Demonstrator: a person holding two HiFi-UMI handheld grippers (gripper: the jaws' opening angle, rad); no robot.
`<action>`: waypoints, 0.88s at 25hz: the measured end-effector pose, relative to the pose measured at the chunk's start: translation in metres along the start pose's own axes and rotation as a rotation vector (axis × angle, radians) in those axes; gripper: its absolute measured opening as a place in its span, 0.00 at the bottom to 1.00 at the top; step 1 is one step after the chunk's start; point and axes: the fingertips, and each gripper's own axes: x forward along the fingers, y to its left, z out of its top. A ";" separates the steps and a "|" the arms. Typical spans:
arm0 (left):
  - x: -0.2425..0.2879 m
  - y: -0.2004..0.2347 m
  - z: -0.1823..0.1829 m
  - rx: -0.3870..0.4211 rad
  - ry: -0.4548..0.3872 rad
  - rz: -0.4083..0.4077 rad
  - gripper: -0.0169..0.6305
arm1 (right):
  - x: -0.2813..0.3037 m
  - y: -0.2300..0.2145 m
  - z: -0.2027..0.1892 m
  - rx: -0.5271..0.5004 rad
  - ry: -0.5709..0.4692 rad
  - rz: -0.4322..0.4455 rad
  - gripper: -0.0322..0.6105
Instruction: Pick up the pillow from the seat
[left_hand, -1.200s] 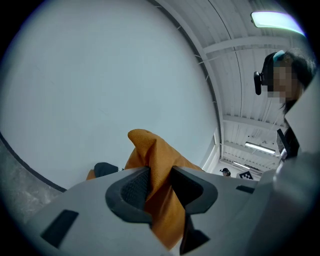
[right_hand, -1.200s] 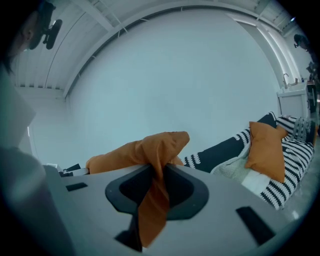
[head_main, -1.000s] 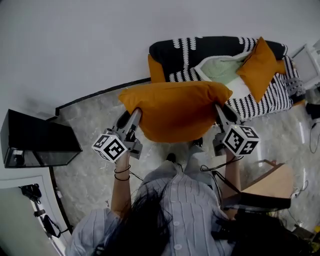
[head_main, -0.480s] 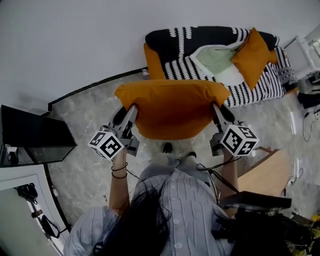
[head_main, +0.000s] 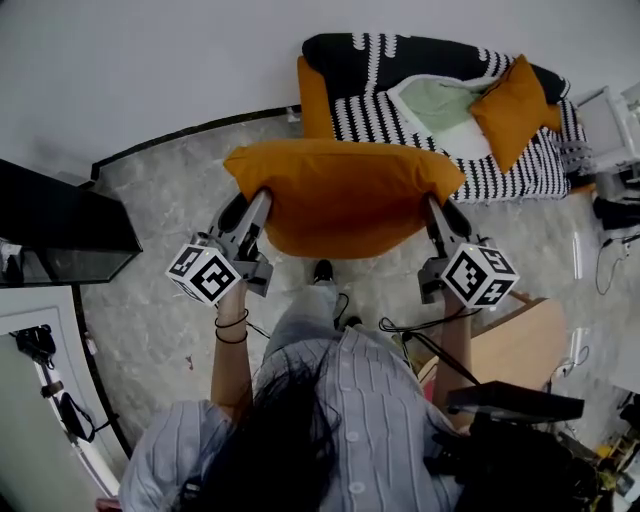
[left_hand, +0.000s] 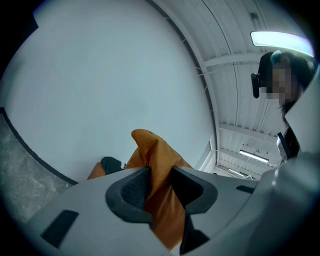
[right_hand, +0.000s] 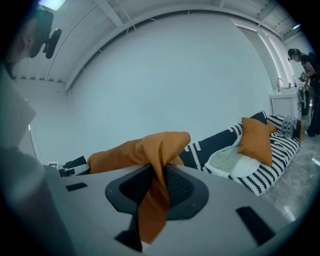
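Observation:
A large orange pillow (head_main: 345, 195) hangs in the air in front of the person, stretched between both grippers, well clear of the seat. My left gripper (head_main: 262, 200) is shut on the pillow's left corner; its pads pinch the orange fabric (left_hand: 159, 170) in the left gripper view. My right gripper (head_main: 432, 203) is shut on the right corner, with the fabric (right_hand: 157, 150) bunched between its pads. The seat (head_main: 450, 110), a couch draped with a black-and-white striped throw, lies on the floor beyond the pillow.
A second orange pillow (head_main: 510, 110) and a pale green-and-white cloth (head_main: 440, 105) lie on the couch. A black box-like unit (head_main: 60, 225) stands at the left by the wall. A wooden piece (head_main: 520, 340) sits at the right. Cables trail on the marble floor.
The pillow, held by both grippers, has stayed level while the person moved back and turned slightly; the couch now sits farther up in the head view.

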 end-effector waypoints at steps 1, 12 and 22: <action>-0.005 -0.004 -0.002 0.001 -0.005 0.002 0.25 | -0.005 0.001 -0.002 -0.002 0.000 0.004 0.19; -0.063 -0.069 -0.035 0.018 -0.040 0.038 0.25 | -0.081 -0.001 -0.023 -0.014 -0.005 0.047 0.19; -0.109 -0.109 -0.065 0.018 -0.063 0.067 0.25 | -0.132 -0.002 -0.046 -0.024 -0.004 0.084 0.19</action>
